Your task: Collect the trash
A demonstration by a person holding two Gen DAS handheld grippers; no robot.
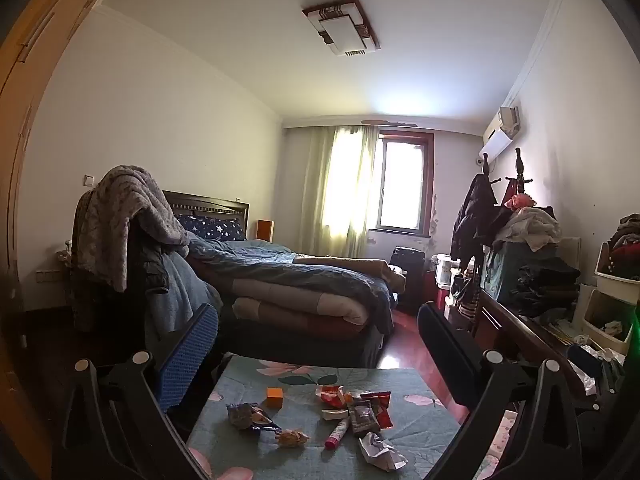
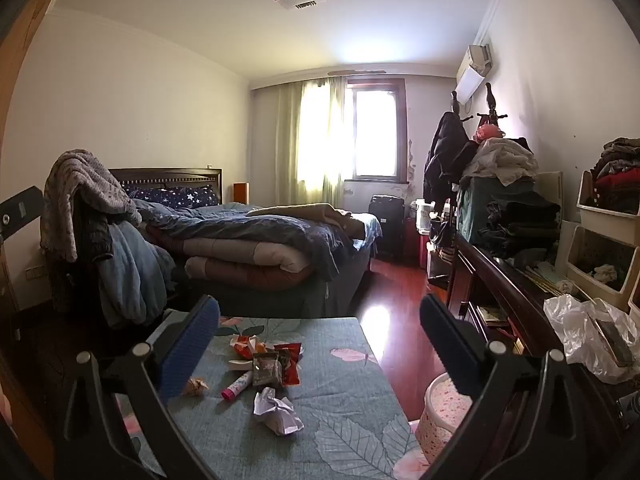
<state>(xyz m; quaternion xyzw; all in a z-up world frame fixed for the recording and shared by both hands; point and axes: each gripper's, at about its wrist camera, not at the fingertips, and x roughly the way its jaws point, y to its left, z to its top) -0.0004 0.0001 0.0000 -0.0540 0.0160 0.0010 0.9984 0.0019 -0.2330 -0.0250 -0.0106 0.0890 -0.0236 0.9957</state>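
Jaws spread and empty, left gripper (image 1: 318, 344) and right gripper (image 2: 320, 330) hover above the table (image 2: 352, 400); its crumpled paper (image 2: 278, 410) could skid off when pinched.

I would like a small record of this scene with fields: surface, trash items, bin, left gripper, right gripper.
surface: table with a green floral cloth, in a bedroom
trash items: crumpled paper, snack wrappers, pink tube, orange box, blue wrapper, small paper ball
bin: patterned basket on the floor, right of the table
left gripper: open, empty, above the table
right gripper: open, empty, above the table
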